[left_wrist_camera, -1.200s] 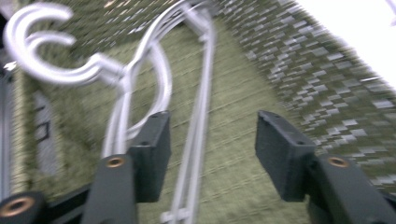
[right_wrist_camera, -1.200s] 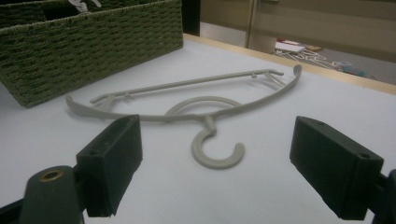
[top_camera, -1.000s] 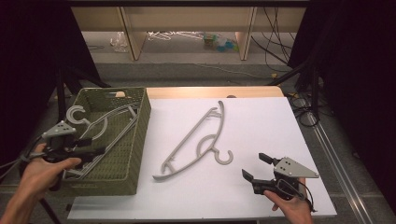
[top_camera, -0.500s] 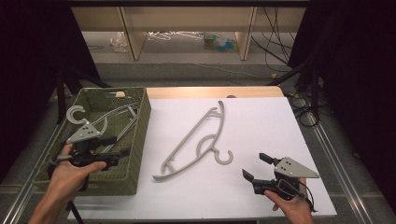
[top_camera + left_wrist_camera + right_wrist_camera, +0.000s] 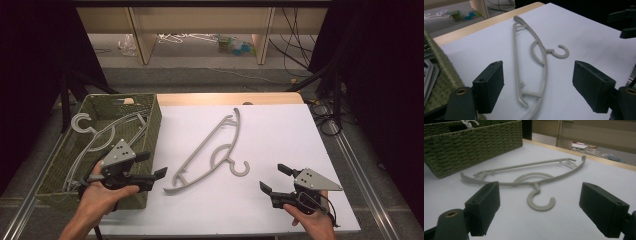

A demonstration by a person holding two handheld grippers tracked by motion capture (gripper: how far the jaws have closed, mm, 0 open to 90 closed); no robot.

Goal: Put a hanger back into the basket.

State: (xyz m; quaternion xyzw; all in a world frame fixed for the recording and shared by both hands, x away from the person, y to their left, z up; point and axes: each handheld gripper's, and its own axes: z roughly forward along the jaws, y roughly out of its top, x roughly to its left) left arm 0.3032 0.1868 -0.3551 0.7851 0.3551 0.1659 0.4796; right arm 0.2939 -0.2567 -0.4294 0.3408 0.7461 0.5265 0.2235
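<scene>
A grey plastic hanger [image 5: 212, 149] [image 5: 539, 62] [image 5: 531, 178] lies flat on the white table top [image 5: 280, 135], its hook toward the front right. My left gripper [image 5: 151, 166] is open over the right rim of the green woven basket [image 5: 150, 107], jaws facing the hanger's lower end and holding nothing. Near the front right edge my right gripper [image 5: 274, 179] is open and empty, just right of the hook. More grey hangers [image 5: 97, 137] lie inside the basket.
The green woven basket [image 5: 471, 142] stands at the table's left edge. A wooden strip [image 5: 225, 98] borders the far side. Beyond it are shelf legs and small items on the floor [image 5: 230, 42]. Dark curtains and cables flank the table.
My left gripper has travelled right from outside the basket's left side, across the basket, to its right rim near the hanger. The right gripper has stayed in place.
</scene>
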